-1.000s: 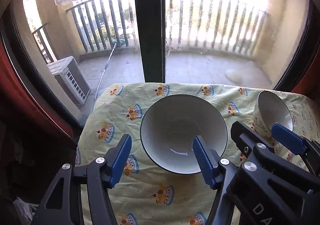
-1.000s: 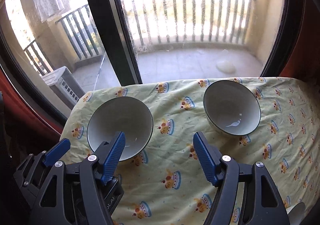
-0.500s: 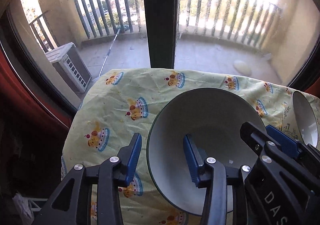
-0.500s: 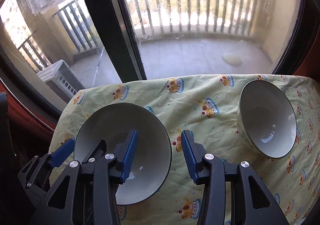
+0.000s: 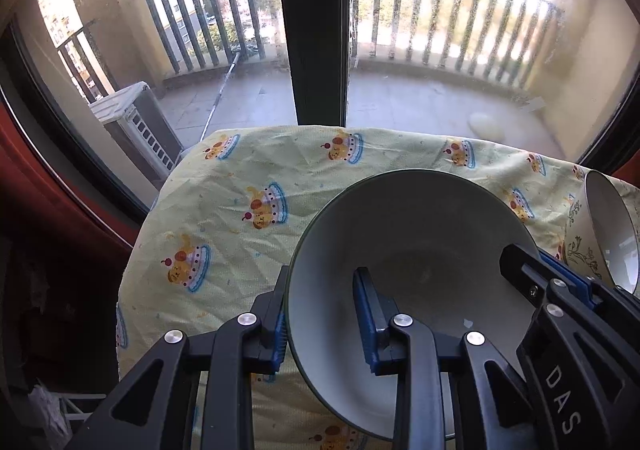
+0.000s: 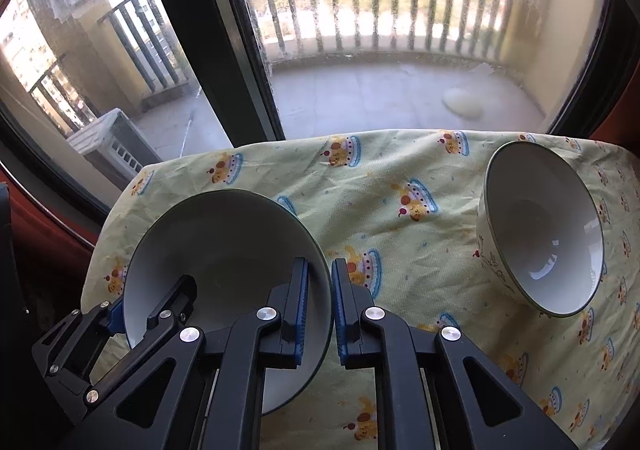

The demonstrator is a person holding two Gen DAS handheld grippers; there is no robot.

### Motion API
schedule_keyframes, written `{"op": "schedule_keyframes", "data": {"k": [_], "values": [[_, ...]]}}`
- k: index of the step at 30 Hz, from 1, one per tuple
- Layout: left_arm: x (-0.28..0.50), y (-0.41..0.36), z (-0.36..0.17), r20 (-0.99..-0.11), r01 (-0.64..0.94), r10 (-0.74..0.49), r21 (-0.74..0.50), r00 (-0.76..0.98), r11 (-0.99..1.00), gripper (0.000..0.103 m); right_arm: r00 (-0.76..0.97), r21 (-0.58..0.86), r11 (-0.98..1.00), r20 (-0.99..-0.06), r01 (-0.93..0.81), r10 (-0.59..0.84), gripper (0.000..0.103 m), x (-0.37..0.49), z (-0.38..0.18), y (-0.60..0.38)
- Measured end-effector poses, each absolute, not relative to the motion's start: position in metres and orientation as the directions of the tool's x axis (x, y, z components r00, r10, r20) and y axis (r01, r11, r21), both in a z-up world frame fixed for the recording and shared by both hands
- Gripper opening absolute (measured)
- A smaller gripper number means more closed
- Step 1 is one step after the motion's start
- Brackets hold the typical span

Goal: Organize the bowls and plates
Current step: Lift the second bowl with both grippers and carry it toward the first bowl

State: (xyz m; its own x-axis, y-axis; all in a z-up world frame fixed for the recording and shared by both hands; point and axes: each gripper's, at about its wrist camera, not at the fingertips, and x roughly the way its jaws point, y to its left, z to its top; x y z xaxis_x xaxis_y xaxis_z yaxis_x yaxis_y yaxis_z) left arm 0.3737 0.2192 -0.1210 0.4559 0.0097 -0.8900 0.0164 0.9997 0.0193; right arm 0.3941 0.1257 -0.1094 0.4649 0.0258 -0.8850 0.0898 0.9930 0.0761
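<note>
A large grey-white bowl (image 5: 420, 242) with a dark green rim sits on the yellow cartoon-print tablecloth (image 5: 240, 250). My left gripper (image 5: 322, 278) straddles its left rim, one pad outside and one against the inner wall. Its jaws are closing on that wall. In the right wrist view my right gripper (image 6: 320, 266) is shut on the right rim of the same large bowl (image 6: 224, 234). A smaller flower-patterned bowl (image 6: 548, 242) stands apart to the right, and the left wrist view shows this smaller bowl (image 5: 612, 234) at the edge.
The table stands against a big window with a dark frame post (image 5: 316, 29); a balcony with railings lies beyond. The tablecloth (image 6: 400, 177) drops off at the left edge and at the back. An air-conditioner unit (image 5: 136, 125) is outside.
Both grippers came down and forward over the large bowl. Their jaws went from wide apart to clamped on its opposite rims. The bowls stayed in place.
</note>
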Motion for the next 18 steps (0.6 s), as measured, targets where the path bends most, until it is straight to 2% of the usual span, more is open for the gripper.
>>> {"op": "schedule_keyframes", "data": {"k": [18], "values": [[0.305, 0.201, -0.092, -0.885, 0.066, -0.022, 0.01, 0.465, 0.998, 0.028, 0.47, 0.051, 0.993, -0.883, 0.103, -0.004, 0.015, 0.322, -0.082, 0.108]]}}
